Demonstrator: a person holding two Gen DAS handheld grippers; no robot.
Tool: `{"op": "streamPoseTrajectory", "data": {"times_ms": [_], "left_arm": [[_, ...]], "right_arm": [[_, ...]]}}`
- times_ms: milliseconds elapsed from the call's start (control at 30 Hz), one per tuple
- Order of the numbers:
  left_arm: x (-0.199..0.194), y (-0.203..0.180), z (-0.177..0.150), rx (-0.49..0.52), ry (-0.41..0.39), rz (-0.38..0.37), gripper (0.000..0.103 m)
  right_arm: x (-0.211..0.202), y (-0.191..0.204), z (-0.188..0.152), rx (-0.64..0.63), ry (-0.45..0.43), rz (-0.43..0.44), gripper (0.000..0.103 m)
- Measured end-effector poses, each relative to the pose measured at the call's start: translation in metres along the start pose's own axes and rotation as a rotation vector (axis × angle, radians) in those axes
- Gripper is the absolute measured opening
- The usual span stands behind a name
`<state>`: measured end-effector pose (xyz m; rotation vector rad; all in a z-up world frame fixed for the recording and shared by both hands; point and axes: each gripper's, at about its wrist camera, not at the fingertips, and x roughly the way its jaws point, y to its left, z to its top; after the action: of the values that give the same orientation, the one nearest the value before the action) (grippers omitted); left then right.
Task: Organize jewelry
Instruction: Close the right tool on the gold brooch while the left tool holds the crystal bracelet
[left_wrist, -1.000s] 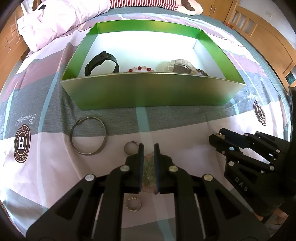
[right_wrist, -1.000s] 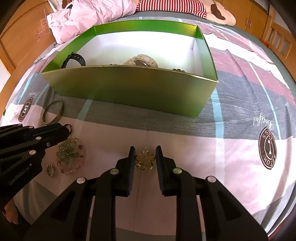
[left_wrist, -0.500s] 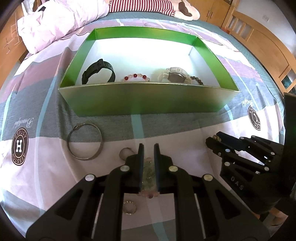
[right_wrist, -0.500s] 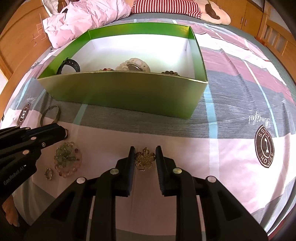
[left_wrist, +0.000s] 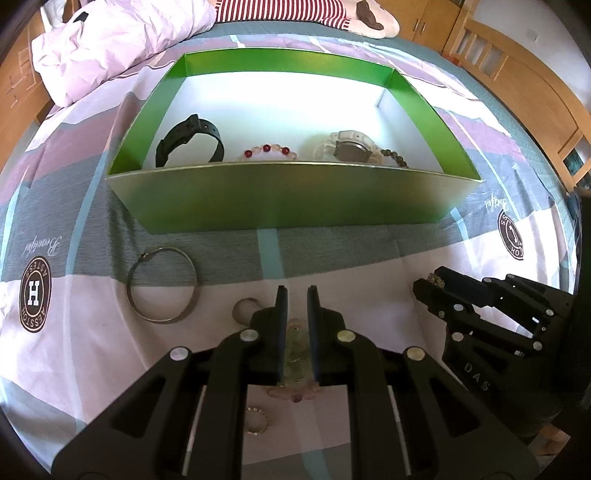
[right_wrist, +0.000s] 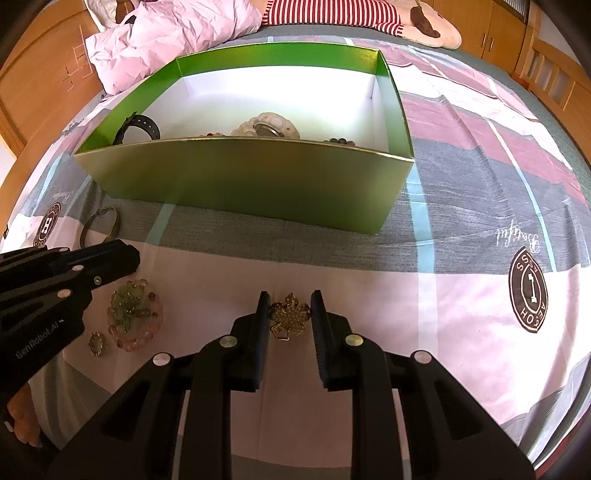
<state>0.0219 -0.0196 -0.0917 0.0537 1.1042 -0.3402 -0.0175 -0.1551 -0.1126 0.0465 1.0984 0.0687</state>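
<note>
A green box (left_wrist: 288, 199) stands on the bed and holds a black watch (left_wrist: 188, 142), a red bead bracelet (left_wrist: 269, 151) and a pale watch (left_wrist: 349, 149). My left gripper (left_wrist: 294, 295) is shut on a green and pink bead bracelet (left_wrist: 295, 347), which also shows in the right wrist view (right_wrist: 135, 314). My right gripper (right_wrist: 290, 299) is shut on a gold flower brooch (right_wrist: 289, 315) and holds it above the sheet. The box shows there too (right_wrist: 258, 177).
A metal bangle (left_wrist: 162, 284), a small plain ring (left_wrist: 245, 308) and a studded ring (left_wrist: 256, 421) lie on the patterned sheet in front of the box. A pink quilt (left_wrist: 118, 40) lies at the back left. A wooden bed frame (left_wrist: 517, 74) runs along the right.
Both grippers have lifted with their pieces. The box now sits lower and farther in both views, and more of its inside shows.
</note>
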Motion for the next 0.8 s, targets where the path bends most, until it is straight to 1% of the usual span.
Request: {"op": "streamPoseTrajectory", "data": {"times_ms": [500,700,800], "left_arm": [[-0.003,0.001,0.001,-0.016,-0.021,-0.003,0.011],[-0.008,0.003,0.003,-0.025,-0.040,-0.010,0.011],[-0.013,0.005,0.005,-0.024,-0.052,-0.016,0.011]], "right_arm": [[0.002,0.000,0.002,0.006,0.000,-0.004,0.022],[-0.001,-0.001,0.001,0.011,-0.012,-0.002,0.022],[-0.007,-0.003,0.002,0.017,-0.037,0.006,0.022]]}}
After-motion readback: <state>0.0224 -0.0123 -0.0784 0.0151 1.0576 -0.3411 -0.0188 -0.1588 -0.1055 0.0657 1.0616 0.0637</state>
